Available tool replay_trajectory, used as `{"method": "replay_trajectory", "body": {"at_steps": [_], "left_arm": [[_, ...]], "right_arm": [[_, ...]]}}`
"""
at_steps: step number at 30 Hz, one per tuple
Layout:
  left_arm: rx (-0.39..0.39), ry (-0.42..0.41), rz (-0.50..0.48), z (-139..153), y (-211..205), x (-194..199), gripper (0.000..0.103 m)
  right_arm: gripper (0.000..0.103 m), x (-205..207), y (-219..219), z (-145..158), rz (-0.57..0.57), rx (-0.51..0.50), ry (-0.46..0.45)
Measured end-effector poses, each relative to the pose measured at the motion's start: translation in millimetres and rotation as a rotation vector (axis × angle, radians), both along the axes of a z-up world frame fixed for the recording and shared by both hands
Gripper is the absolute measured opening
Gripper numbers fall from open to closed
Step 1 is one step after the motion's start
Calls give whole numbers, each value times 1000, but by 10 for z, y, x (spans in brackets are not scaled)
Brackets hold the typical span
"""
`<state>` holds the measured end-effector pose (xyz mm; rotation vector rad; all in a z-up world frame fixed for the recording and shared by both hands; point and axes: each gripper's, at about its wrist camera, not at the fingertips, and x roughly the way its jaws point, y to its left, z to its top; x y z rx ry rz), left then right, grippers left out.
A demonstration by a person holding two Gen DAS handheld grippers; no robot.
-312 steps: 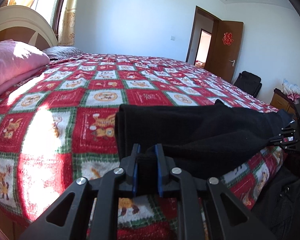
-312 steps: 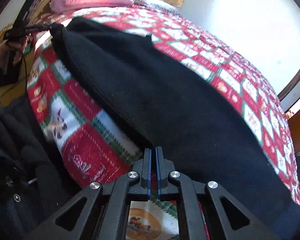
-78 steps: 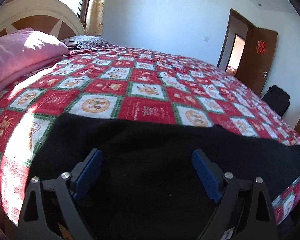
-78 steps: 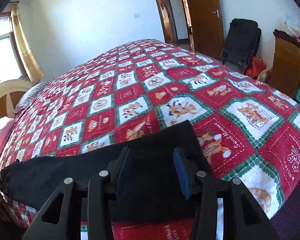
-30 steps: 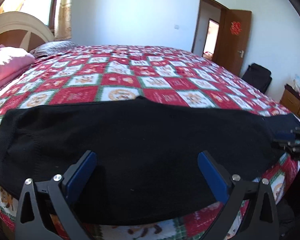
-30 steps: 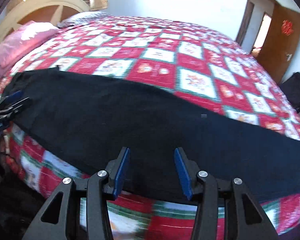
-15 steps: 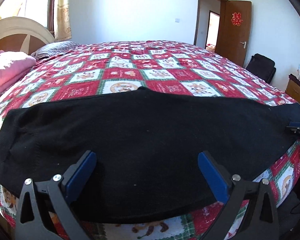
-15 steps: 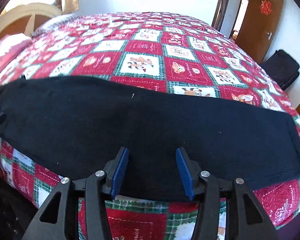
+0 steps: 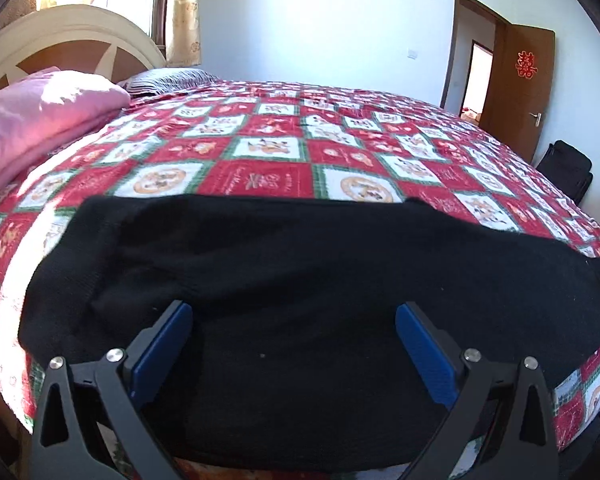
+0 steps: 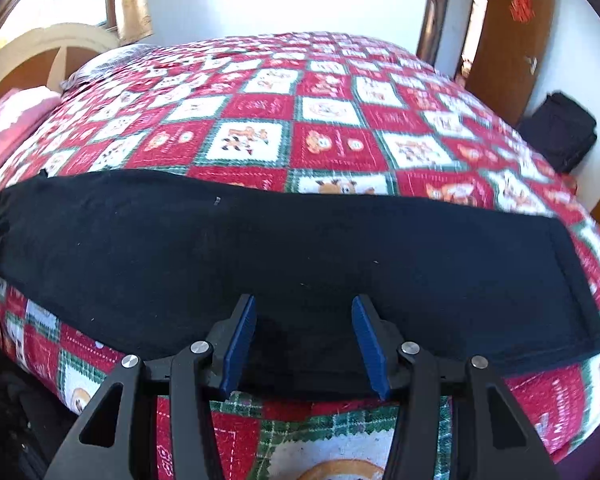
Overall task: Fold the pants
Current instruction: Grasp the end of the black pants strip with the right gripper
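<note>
Bedroom, quilt-covered bed: your working surface is a red, white and green checked quilt, with the pants laid lengthwise along its near edge.

Left tongs: jaws wide apart, gripping nothing, poised over the black cloth near the waist end; whether the pads touch the fabric cannot be told. Right tongs: jaws moderately apart, narrower than the left, empty, over the near edge of the leg section, with the hemmed cuff at 3 o'clock.

Judgement: the pants appear already halved leg on leg, and the crosswise fold is in hand. To do it well, take both layers at the near corners, bite deep enough that neither layer slips, lift both ends level, and carry cuff to waist without dragging the quilt.

Outward: pink bedding at 10 o'clock by the headboard, open door at 2 o'clock, dark bag beyond the bed's far corner.
</note>
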<state>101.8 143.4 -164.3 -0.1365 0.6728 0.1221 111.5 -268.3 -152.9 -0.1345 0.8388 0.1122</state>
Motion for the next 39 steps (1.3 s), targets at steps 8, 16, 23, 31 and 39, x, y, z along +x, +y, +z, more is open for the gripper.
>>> {"method": "replay_trajectory", "body": {"at_steps": [8, 16, 23, 31, 39], "left_arm": [[-48, -48, 79, 121, 293, -44, 103], [-84, -47, 160, 102, 613, -80, 103], [-23, -36, 166, 56, 598, -71, 103], [11, -30, 162, 29, 578, -88, 103], [80, -22, 159, -14, 485, -93, 103]], "right_arm": [[52, -235, -914, 711, -138, 132, -180], [52, -376, -2167, 599, -358, 492, -99], [48, -270, -2250, 315, -362, 541, -44], [41, -121, -2198, 387, -331, 469, -84], [32, 262, -2276, 354, -308, 507, -50]]}}
